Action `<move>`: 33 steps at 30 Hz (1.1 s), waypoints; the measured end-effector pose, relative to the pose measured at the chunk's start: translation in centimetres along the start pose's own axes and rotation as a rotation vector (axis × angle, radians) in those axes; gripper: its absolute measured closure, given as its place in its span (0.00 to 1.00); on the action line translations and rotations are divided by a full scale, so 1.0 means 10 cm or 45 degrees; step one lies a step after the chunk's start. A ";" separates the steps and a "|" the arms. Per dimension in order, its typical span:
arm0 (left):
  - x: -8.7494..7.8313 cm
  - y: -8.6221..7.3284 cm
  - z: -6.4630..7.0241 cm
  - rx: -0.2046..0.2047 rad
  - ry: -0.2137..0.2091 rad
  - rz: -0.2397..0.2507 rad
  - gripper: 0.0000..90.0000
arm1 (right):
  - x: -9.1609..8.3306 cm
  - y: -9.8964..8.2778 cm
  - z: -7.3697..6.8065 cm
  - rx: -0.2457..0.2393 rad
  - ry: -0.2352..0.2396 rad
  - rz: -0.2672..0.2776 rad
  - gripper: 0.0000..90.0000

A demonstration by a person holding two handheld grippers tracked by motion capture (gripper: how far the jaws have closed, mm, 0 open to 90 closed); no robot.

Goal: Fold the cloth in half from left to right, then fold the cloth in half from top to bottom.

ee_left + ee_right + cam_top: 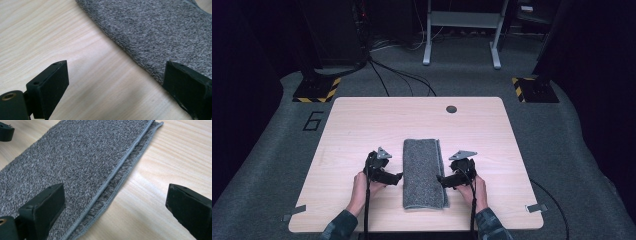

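A grey towel [424, 172] lies folded into a long strip in the middle of the wooden table [362, 120], lengthways from front to back. My left gripper [399, 176] is at the towel's left edge, jaws wide open and pointing right. In the left gripper view the towel [160, 32] has its folded edge running between the open jaws of my left gripper [117, 85]. My right gripper [441, 180] is at the right edge, open too. In the right gripper view the towel [75, 165] shows its two hemmed edges stacked, lying between the spread jaws of my right gripper [115, 212].
The table has a round cable hole [451, 109] near its far edge and tape tabs at the front corners. Beyond it the carpeted floor holds cables, a white desk frame [462, 30] and yellow-black striped stand bases [317, 89].
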State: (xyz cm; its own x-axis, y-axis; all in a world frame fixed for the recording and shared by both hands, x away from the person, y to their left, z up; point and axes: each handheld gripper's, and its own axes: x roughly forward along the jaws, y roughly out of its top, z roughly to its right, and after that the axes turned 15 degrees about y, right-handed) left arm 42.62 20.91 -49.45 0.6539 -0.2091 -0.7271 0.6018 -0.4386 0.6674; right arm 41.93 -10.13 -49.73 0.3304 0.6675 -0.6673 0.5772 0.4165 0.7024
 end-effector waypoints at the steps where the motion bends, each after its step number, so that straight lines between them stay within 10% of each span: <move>1: 0.00 0.02 -0.02 0.014 0.006 -0.011 0.07 | -0.01 0.01 0.02 0.016 0.007 -0.001 0.02; 20: 0.59 0.66 -0.33 -0.117 0.005 -0.031 0.12 | 0.32 0.68 0.57 0.102 0.021 -0.032 0.07; 33: 0.97 0.86 -0.40 -0.128 0.025 -0.117 0.30 | 0.66 0.94 0.92 0.187 -0.013 -0.089 0.41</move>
State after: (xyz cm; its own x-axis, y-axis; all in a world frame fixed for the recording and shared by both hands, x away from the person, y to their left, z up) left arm 55.99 18.60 -50.16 0.6020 -0.1549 -0.7833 0.7020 -0.3649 0.6116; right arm 56.41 -7.43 -49.82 0.2924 0.6336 -0.7163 0.7020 0.3665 0.6107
